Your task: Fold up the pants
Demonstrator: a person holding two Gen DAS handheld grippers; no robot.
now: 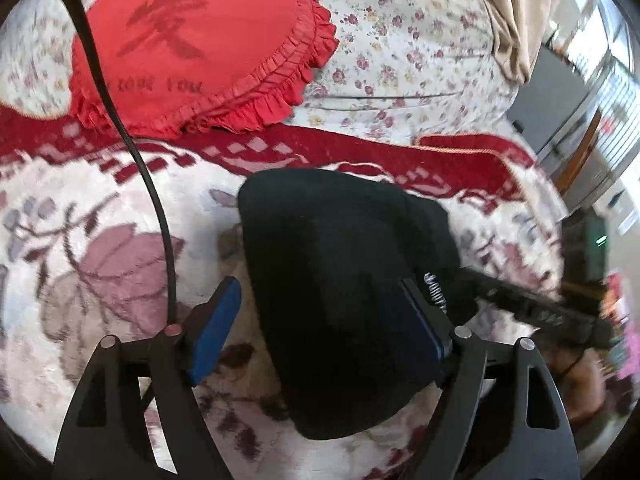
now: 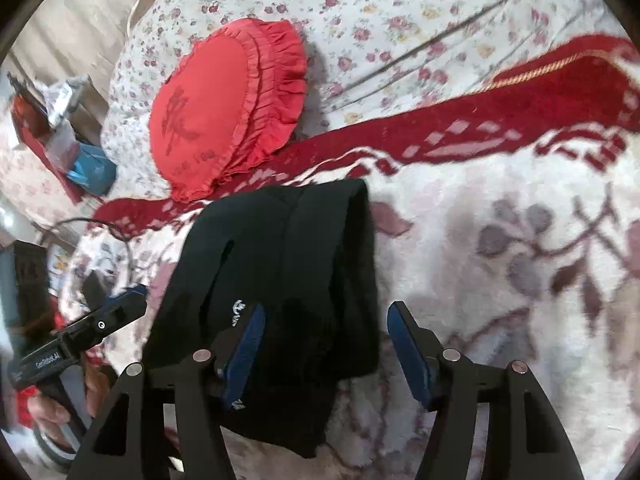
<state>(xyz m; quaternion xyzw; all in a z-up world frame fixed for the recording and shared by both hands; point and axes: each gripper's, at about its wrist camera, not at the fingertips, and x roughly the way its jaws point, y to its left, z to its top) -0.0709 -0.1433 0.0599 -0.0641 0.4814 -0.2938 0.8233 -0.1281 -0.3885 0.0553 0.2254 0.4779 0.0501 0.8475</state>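
Folded black pants [image 1: 340, 280] lie on a flowered blanket [image 1: 100, 260], between the spread fingers of the left tongs [image 1: 324, 328], which grip nothing. The right tongs [image 2: 324, 344] also stand open over the pants [image 2: 288, 280], one pad [image 2: 246, 344] resting on the cloth, the other clear of it. A red heart-shaped cushion [image 2: 224, 112] sits beyond both tongs

The near end of the folded black knit pants [image 1: 344, 280] is hidden behind the left gripper [image 1: 320, 324] frame. The other black handheld gripper [image 1: 532, 308] at the right is smeared by motion blur. Small cluttered items beside the bed [image 2: 60, 120] are too blurred to identify.
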